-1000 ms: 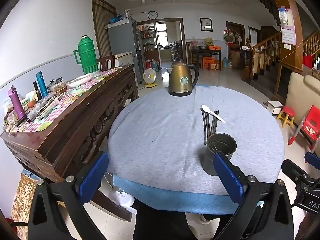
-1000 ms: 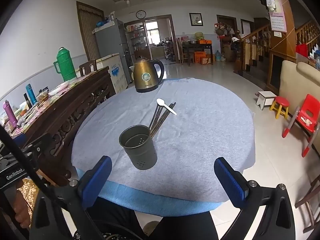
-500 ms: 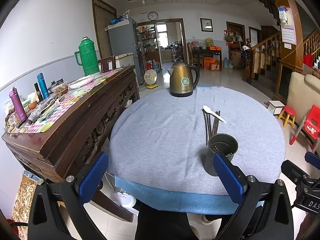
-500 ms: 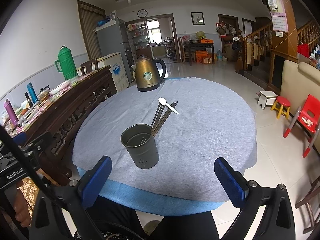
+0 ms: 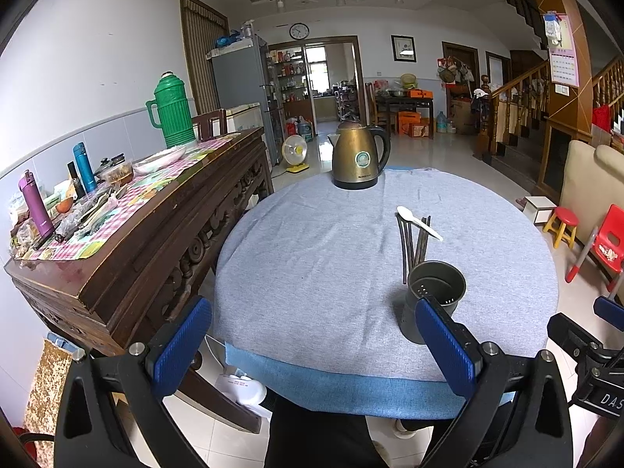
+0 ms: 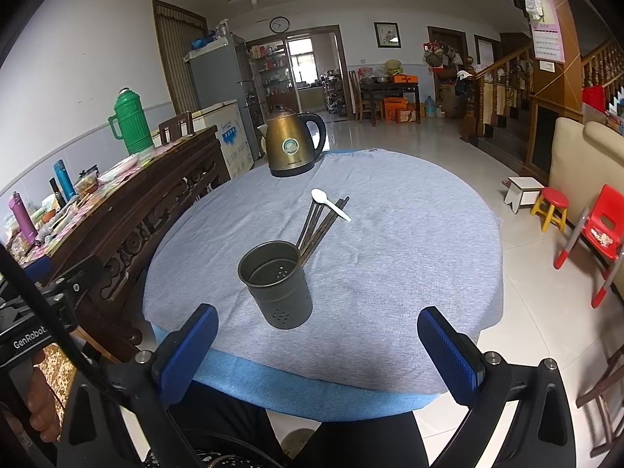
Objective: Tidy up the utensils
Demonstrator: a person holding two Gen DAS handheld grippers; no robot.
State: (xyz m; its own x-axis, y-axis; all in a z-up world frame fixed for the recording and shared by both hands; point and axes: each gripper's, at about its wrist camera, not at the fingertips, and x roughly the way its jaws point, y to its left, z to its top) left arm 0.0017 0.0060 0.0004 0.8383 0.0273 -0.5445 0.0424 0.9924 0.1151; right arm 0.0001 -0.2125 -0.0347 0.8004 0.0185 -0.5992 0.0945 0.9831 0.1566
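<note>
An empty dark metal utensil holder (image 6: pixel 277 284) with drain holes stands upright near the front of the round table; it also shows in the left wrist view as the holder (image 5: pixel 440 288), partly behind my right-hand finger. Behind it lie several dark chopsticks (image 6: pixel 319 226) (image 5: pixel 414 238) flat on the cloth, with a white plastic spoon (image 6: pixel 330 204) (image 5: pixel 419 223) across their far ends. My left gripper (image 5: pixel 314 345) hangs open at the table's front edge, left of the holder. My right gripper (image 6: pixel 318 355) is open too, just short of the holder, holding nothing.
A brass electric kettle (image 5: pixel 359 158) stands at the table's far side. The grey-blue tablecloth (image 6: pixel 409 257) covers the round table. A dark wooden sideboard (image 5: pixel 148 234) crowded with flasks and dishes runs along the left. Red child's chair (image 6: pixel 602 230) and stools sit right.
Both grippers have drifted slightly back and up, so the table sits a little lower in each view. Nothing on the table has moved.
</note>
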